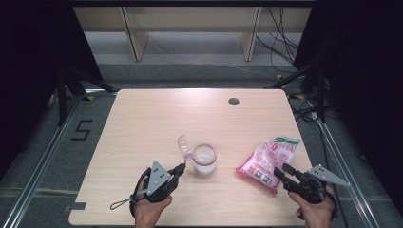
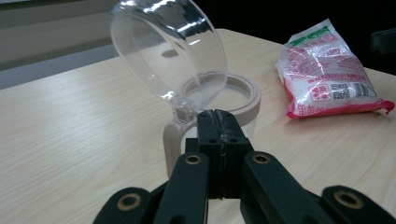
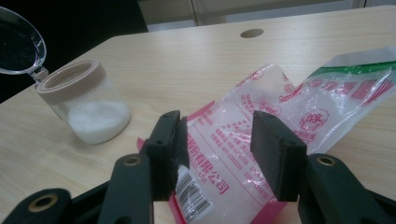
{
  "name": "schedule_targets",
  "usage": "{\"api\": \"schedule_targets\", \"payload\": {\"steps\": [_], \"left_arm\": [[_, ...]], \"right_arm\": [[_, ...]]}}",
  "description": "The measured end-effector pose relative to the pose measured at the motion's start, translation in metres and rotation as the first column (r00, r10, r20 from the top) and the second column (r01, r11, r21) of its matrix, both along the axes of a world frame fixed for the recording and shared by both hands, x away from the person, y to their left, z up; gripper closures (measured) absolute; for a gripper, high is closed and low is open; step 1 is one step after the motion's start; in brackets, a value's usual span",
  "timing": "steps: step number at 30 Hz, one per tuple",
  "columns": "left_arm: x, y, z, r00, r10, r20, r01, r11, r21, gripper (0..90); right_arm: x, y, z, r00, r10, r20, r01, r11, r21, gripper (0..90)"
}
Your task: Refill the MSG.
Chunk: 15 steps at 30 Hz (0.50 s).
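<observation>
Lying at the table's right front, the sugar bag runs its long axis away from the right gripper, whose half-open jaws straddle its near end ungripped; the left gripper, shut and empty, touches the open-lidded jar.

Both grippers were black w/ linked arms and brass-coloured rivets at the joints. Left gripper had a grey three-cornered plate on top, dotted w/ small screws, plus a thin black cable looping off its rear. Right gripper carried the same grey plate. Pads were flat, matte black rectangles. Hands were bare, no sleeves seen.
</observation>
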<state>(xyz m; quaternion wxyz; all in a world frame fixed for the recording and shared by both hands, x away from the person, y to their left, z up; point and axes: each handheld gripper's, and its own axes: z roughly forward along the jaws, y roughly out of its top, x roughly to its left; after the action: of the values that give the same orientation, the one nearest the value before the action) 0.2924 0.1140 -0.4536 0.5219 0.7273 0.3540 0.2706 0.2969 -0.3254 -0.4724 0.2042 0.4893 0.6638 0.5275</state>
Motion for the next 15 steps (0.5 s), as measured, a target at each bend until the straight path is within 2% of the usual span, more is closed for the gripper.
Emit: {"api": "schedule_targets", "payload": {"steps": [1, 3, 5, 7, 9, 10, 11, 13, 15], "left_arm": [[0.000, 0.000, 0.000, 1.0000, 0.000, 0.000, 0.000, 1.0000, 0.000, 89.4], [0.003, 0.003, 0.001, 0.9999, -0.001, 0.011, 0.001, 1.0000, 0.004, 89.5], [0.005, 0.006, 0.001, 0.9999, 0.013, 0.003, -0.013, 0.9999, 0.003, 89.5], [0.008, 0.010, 0.000, 0.9994, 0.033, 0.001, -0.033, 0.9994, 0.013, 89.5], [0.009, 0.011, 0.000, 0.9993, 0.037, -0.001, -0.037, 0.9993, 0.004, 89.5], [0.011, 0.012, 0.000, 0.9993, 0.036, 0.001, -0.036, 0.9993, 0.010, 89.5], [0.012, 0.013, -0.001, 0.9991, 0.042, 0.001, -0.042, 0.9991, -0.002, 89.5], [0.015, 0.014, -0.002, 0.9987, 0.050, -0.006, -0.050, 0.9987, -0.010, 89.5], [0.017, 0.015, -0.002, 0.9989, 0.047, -0.007, -0.047, 0.9989, -0.010, 89.5]], "right_arm": [[-0.001, -0.001, 0.001, 0.9997, 0.002, -0.023, -0.002, 1.000, -0.018, 53.6], [-0.002, 0.000, 0.001, 0.9994, 0.002, -0.034, -0.002, 1.000, -0.006, 53.6], [-0.003, 0.001, 0.002, 0.9995, 0.015, -0.029, -0.014, 1.000, 0.013, 53.6], [-0.003, 0.001, 0.001, 0.9997, 0.009, -0.021, -0.009, 1.000, 0.001, 53.6], [-0.002, 0.000, 0.001, 0.9999, 0.006, -0.009, -0.006, 1.000, -0.015, 53.6], [-0.002, 0.001, 0.000, 0.9999, 0.011, -0.009, -0.011, 1.000, -0.011, 53.6], [-0.002, 0.002, 0.000, 1.0000, 0.009, -0.004, -0.009, 1.000, 0.008, 53.6], [-0.002, 0.001, 0.000, 0.9999, 0.012, -0.007, -0.012, 1.000, -0.008, 53.6], [-0.002, 0.001, 0.000, 0.9998, 0.018, -0.006, -0.018, 1.000, -0.001, 53.6]]}}
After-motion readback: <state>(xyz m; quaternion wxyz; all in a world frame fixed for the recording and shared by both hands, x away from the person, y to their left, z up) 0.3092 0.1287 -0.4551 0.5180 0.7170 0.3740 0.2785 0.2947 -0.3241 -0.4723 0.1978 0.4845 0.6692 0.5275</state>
